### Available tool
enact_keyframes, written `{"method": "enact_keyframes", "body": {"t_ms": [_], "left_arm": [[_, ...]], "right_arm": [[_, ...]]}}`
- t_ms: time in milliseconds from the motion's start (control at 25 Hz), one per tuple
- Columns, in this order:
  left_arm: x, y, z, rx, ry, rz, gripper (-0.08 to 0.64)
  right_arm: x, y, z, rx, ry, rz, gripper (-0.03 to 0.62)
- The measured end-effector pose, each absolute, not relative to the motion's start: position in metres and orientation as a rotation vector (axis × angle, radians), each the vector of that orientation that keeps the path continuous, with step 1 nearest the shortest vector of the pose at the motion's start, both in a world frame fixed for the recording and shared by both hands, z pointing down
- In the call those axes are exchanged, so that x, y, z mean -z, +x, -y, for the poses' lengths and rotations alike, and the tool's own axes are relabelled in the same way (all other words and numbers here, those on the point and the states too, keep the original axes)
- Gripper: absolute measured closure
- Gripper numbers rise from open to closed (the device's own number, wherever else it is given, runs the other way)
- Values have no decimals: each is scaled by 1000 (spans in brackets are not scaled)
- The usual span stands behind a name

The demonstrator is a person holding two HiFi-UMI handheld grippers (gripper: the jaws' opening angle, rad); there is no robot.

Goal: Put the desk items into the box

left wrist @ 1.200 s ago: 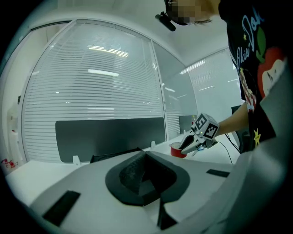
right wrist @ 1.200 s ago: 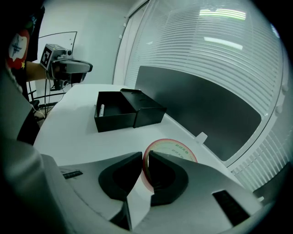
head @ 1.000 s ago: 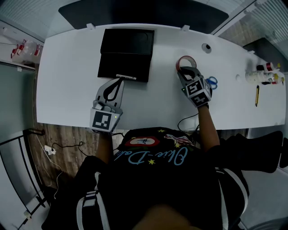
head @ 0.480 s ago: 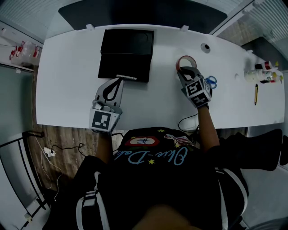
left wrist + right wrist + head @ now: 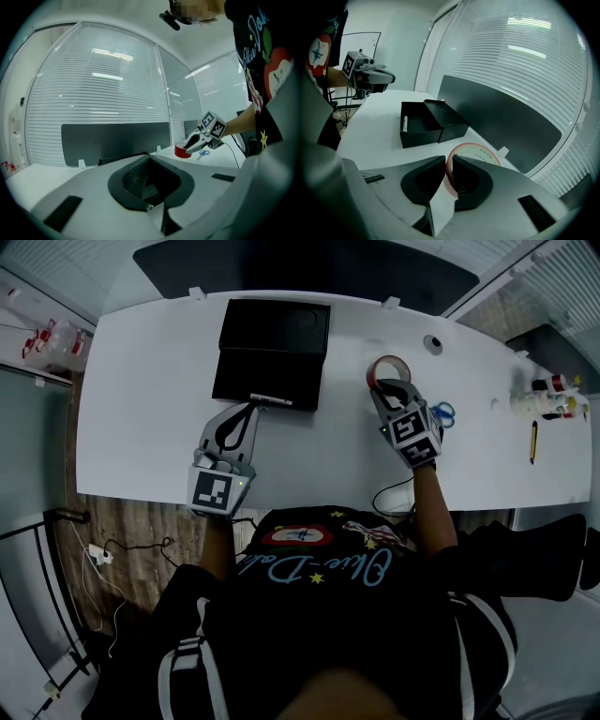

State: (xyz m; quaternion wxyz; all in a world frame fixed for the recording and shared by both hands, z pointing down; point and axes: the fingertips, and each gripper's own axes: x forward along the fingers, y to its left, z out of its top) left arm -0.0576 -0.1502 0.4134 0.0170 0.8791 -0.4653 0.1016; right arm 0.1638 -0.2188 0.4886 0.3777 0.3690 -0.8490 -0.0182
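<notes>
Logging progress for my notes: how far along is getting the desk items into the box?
Done: a white pen-like item lies in the open black box. In hand: the right gripper is shut on the red tape roll at its rim. The left gripper, shut and empty, sits by the box. Left: the tape roll, blue scissors and yellow pencil, all outside the box.

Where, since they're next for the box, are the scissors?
Head view: the scissors lie on the desk, just right of the right gripper, which grips the tape roll.
</notes>
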Motion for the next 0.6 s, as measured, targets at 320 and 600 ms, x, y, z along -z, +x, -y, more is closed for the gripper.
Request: {"method": "enact_keyframes", "body": {"t_ms": [320, 600], "left_arm": [[-413, -77, 143, -311, 2697, 1499, 566], [-413, -94, 135, -310, 2665, 1554, 566]], "right_arm": [[-475, 136, 219, 93, 898, 2215, 548], [-464, 107, 218, 134, 835, 2264, 549]]}}
